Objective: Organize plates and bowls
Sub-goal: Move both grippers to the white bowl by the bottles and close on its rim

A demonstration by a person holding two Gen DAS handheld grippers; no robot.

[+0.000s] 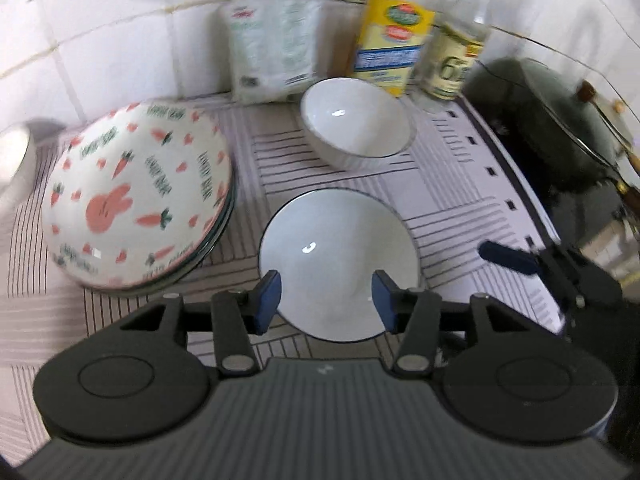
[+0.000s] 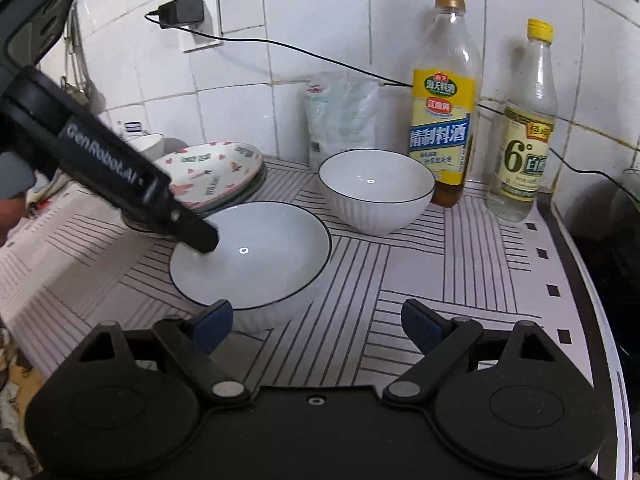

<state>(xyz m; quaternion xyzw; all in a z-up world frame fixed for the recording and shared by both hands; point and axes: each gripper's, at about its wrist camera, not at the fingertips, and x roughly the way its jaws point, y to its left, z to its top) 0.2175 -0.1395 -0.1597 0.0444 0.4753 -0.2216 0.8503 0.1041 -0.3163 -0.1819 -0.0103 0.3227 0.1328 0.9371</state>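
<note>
Two white bowls with dark rims stand on the striped counter. The near bowl (image 1: 338,264) (image 2: 256,256) sits under my left gripper (image 1: 326,298), which is open with its blue pads over the bowl's near part, one to each side. In the right wrist view the left gripper's finger (image 2: 200,236) reaches over the bowl's left rim. The far bowl (image 1: 356,124) (image 2: 376,188) stands behind it. A stack of carrot-and-rabbit plates (image 1: 138,196) (image 2: 216,176) lies to the left. My right gripper (image 2: 316,324) is open and empty, just right of the near bowl.
A yellow-label bottle (image 1: 394,44) (image 2: 442,120), a clear vinegar bottle (image 1: 460,52) (image 2: 524,140) and a white bag (image 1: 276,48) (image 2: 344,116) stand against the tiled wall. A dark wok (image 1: 548,120) sits at the right. A cable runs along the wall.
</note>
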